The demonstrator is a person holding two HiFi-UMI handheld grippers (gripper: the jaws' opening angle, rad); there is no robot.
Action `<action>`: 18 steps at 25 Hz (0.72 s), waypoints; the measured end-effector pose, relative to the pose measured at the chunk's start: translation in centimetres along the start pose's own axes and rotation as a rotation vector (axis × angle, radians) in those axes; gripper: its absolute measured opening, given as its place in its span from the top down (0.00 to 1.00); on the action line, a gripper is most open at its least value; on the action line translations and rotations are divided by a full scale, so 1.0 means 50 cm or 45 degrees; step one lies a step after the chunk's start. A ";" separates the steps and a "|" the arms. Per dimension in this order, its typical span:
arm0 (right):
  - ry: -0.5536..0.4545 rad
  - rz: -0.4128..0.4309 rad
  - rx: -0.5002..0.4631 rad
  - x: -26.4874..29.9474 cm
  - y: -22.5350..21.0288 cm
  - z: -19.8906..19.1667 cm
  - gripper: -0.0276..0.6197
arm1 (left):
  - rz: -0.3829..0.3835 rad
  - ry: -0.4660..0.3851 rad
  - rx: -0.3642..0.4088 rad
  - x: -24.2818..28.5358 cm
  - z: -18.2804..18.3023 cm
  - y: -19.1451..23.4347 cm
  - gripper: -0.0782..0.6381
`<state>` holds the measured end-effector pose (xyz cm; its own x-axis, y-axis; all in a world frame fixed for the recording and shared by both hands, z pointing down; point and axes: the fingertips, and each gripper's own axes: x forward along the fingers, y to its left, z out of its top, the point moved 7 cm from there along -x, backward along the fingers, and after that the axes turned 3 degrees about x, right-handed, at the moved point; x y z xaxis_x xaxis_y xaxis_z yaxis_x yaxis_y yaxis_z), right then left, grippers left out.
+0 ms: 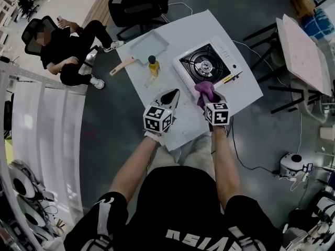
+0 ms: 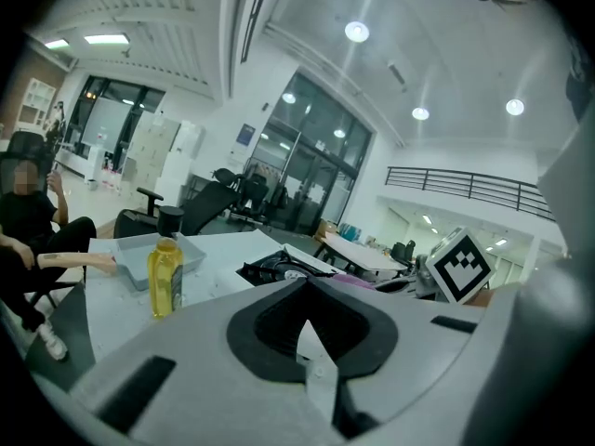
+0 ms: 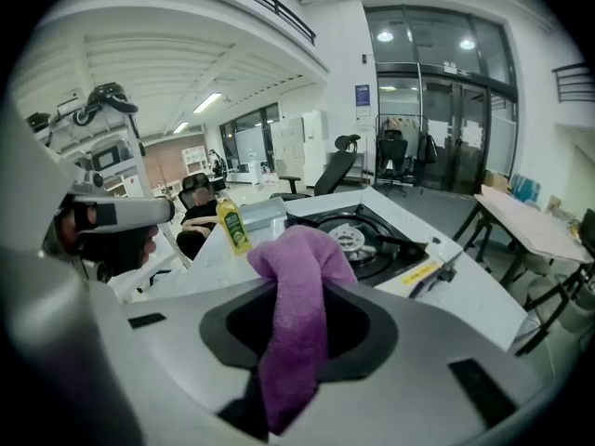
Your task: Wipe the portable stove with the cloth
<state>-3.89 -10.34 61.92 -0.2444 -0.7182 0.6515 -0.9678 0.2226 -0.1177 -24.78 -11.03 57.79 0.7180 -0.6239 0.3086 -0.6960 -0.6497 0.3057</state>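
Right tool (image 1: 207,99) is squeezing the purple cloth (image 1: 204,90) and holding it at the 6 o'clock edge of the portable stove (image 1: 207,63) on the bench (image 1: 246,93). Left tool (image 1: 171,97) is hovering at 9 o'clock from it, closed with nothing inside. Yellow bottle (image 1: 152,65) is standing at the stove's 9 o'clock.

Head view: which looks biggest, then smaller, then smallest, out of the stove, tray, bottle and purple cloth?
1. stove
2. tray
3. cloth and bottle: these look about alike. The cloth is partly hidden, so I won't rank them.
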 end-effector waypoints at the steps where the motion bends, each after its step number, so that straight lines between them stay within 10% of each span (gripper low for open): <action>1: 0.008 -0.006 0.011 -0.003 -0.008 -0.011 0.80 | -0.012 0.005 0.003 0.007 -0.001 -0.007 0.88; 18: 0.161 0.006 0.055 0.030 -0.077 -0.116 0.80 | -0.063 0.083 0.018 0.089 -0.028 -0.072 0.88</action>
<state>-0.18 -8.45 67.73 -0.2421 -0.6276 0.7400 -0.9690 0.1954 -0.1513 -19.09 -10.85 59.34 0.7490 -0.5617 0.3513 -0.6591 -0.6855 0.3092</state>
